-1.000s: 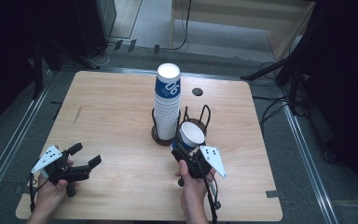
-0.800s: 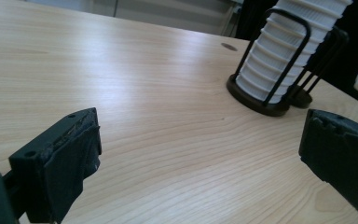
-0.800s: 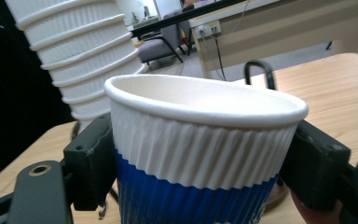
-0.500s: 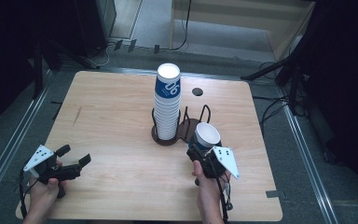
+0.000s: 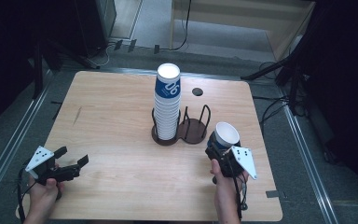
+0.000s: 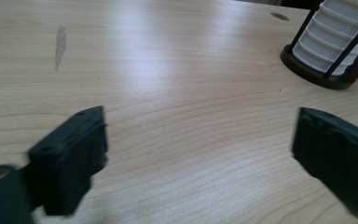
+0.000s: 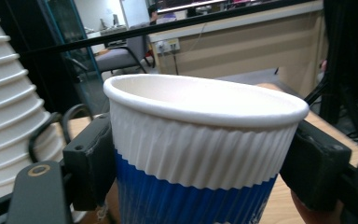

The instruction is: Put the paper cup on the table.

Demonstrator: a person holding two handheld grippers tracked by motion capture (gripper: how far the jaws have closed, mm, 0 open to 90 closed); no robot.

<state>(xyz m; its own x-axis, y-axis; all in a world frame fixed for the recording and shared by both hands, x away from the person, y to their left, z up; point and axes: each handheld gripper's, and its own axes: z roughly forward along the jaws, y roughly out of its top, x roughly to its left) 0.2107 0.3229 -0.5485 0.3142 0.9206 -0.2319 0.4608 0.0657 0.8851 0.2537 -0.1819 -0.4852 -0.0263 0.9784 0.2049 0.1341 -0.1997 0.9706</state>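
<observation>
A tall stack of white and blue paper cups [image 5: 168, 100] stands upside down in the left ring of a dark wire holder [image 5: 192, 131] at mid-table; its ribbed sides show in the left gripper view [image 6: 336, 39] and the right gripper view [image 7: 9, 126]. My right gripper [image 5: 220, 150] is shut on a single upright paper cup [image 5: 224, 136], right of the holder. Both black pads press the cup's [image 7: 200, 154] ribbed white band and blue lower wall. My left gripper [image 5: 72, 159] stands open and holds nothing near the table's front left corner, its jaws wide apart over bare wood [image 6: 191, 121].
The wooden table [image 5: 112, 121] has a small dark hole [image 5: 197, 91] behind the holder and a faint grey smear [image 5: 77, 115] at the left. The holder's right ring holds nothing. Dark floor, cables and stands surround the table.
My right gripper has carried the cup rightward, away from the holder toward the table's right side. My left gripper slid left toward the front left corner, then kept still.
</observation>
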